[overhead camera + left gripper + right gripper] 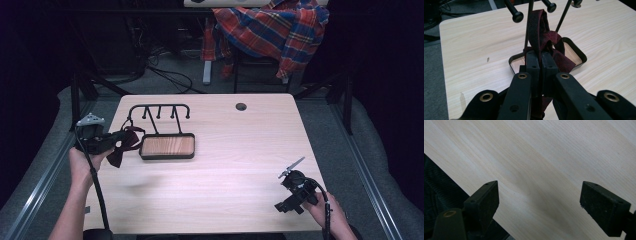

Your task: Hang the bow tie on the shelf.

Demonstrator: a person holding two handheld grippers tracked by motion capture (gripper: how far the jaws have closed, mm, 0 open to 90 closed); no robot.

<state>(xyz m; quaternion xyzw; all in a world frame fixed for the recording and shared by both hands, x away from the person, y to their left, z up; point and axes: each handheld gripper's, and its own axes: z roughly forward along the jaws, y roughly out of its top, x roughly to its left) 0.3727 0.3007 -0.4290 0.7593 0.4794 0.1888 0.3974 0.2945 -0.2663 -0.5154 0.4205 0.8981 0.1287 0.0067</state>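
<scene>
Two handheld grippers worked a pale wooden table (225, 165) as a dark red bow tie (125, 142) was carried at a black rack (160, 112) whose knobbed pegs rose over a shallow wood-lined tray (167, 146); the left gripper (111, 140), held at the table's left edge, had its jaws pressed together on the bow tie's fabric, and the left gripper view showed the cloth (541, 37) rising from the pinch just beside the upright rods and below the pegs (517, 16); whether the fabric touched a rod could not be told; the right gripper (291, 168) waited well apart near the right front corner, its jaws spread wide over bare tabletop (536, 170) and gripping nothing; by the look of it, the step in hand was hanging the bow tie on the rack; the next move would likely call for lifting its band over a peg and then easing the pinch, with care not to tip the light frame.
</scene>
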